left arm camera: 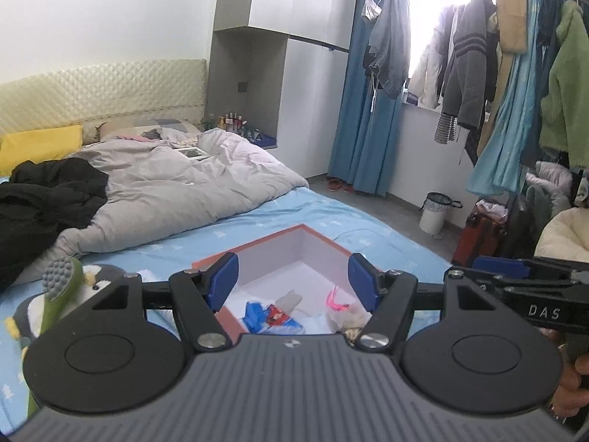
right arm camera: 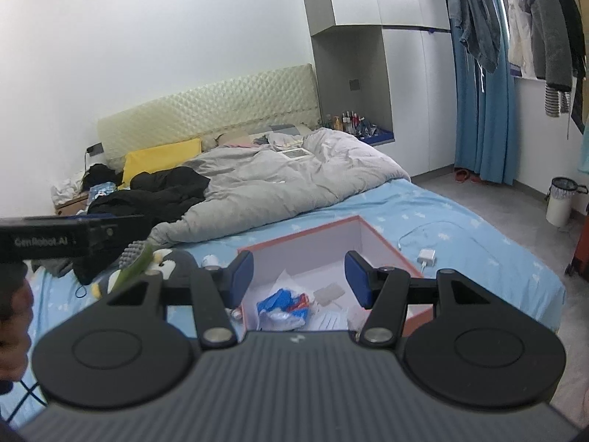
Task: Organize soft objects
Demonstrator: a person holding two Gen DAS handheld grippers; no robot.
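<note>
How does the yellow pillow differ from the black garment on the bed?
The yellow pillow is bright and smooth, while the black garment is dark and crumpled. The pillow stands propped against the headboard; the garment lies in a loose heap. The pillow sits at the head of the bed, the garment nearer the camera beside the grey duvet. Both are soft things on the bed.

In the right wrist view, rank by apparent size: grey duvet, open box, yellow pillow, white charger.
1. grey duvet
2. open box, though nearness to the camera inflates it
3. yellow pillow
4. white charger
</note>
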